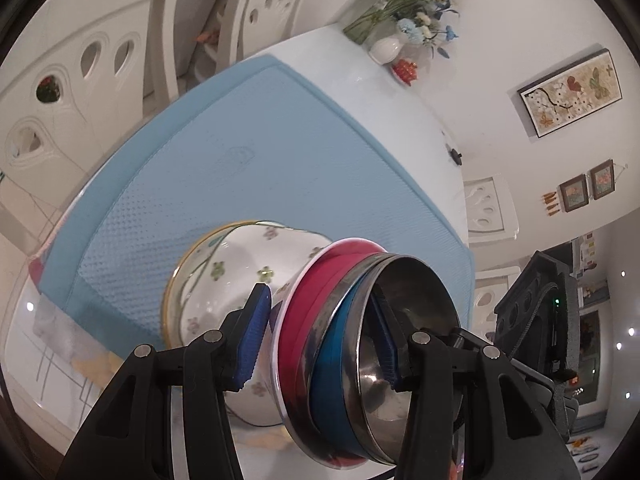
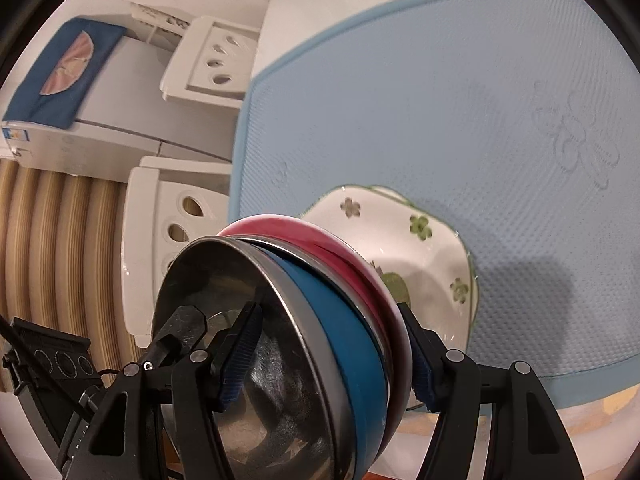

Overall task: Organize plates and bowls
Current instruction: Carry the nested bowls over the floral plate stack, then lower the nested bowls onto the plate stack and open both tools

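Both claws grip one nested stack of dishes from opposite sides, held above the blue mat (image 1: 280, 152) on the table (image 1: 384, 80). The left claw (image 1: 320, 332) is clamped across the stack wall: one pad against the floral bowl (image 1: 224, 276), the other inside the steel bowl (image 1: 404, 320). The right claw (image 2: 332, 356) is likewise closed on it, one pad inside the steel bowl (image 2: 256, 360), the other behind the pink plate's (image 2: 360, 264) rim. Nesting order: the steel bowl sits in a blue-rimmed bowl (image 1: 336, 360), that on the pink plate (image 1: 308, 312), that in the floral bowl. The steel bowl is empty; other interiors hidden. Risks, judged: the layers look skewed, so uneven pull between hands could shear them apart; smooth steel and glazed ceramic may slip on the pads; the floral bowl, outermost and pinched by only one pad per side, could drop and chip on the table.
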A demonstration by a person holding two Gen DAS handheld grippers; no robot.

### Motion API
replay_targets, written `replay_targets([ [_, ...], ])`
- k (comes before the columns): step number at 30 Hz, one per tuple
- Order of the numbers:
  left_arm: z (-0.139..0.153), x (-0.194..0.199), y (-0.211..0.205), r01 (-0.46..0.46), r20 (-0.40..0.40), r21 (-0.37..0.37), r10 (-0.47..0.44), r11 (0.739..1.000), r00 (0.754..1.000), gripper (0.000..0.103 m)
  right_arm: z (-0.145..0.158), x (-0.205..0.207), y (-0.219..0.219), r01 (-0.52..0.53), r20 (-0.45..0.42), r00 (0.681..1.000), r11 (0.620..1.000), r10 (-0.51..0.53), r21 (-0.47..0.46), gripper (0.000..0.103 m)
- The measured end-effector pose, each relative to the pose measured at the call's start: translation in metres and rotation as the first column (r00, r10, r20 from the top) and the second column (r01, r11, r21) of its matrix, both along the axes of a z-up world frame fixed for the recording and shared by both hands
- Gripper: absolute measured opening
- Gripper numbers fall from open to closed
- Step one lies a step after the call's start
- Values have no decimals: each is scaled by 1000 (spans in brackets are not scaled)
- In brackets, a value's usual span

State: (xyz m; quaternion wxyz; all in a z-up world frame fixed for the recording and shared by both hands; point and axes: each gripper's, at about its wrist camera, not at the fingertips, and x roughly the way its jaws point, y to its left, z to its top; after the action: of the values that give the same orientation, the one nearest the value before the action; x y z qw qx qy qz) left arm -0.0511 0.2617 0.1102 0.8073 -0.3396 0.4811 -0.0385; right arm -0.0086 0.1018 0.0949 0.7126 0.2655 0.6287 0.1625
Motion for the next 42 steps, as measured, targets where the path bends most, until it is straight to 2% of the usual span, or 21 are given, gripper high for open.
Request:
replay_targets([
  [11,-32,9,7,74,-25,-30,-75,997,997,44,-21,4,0,19,-29,999,998,-21,-60,66],
  [17,-39,16,7,87,-31,-43,-88,995,996,44,-37,5,2,22,-59,998,997,-26,-74,67],
  [24,-42,23,12,94,-28,-51,-96,994,995,44,-35,9,12,12,-39,999,994,-16,-110,69],
  [28,-46,25,18,90,-35,-65,-93,994,995,44,-34,11,11,18,-43,999,996,-22,-89,69],
  [31,-44,24,24,102,-13,-88,-103,991,995,45,-30,11,6,19,-35,999,997,-21,-75,69],
  [35,-32,13,26,158,32,-43,-156,987,987,47,-15,5,-3,5,4,1000,997,-4,-74,69],
  [42,-24,-4,42,176,45,-45,-174,983,984,47,34,-12,-12,-3,165,986,988,28,-153,69],
])
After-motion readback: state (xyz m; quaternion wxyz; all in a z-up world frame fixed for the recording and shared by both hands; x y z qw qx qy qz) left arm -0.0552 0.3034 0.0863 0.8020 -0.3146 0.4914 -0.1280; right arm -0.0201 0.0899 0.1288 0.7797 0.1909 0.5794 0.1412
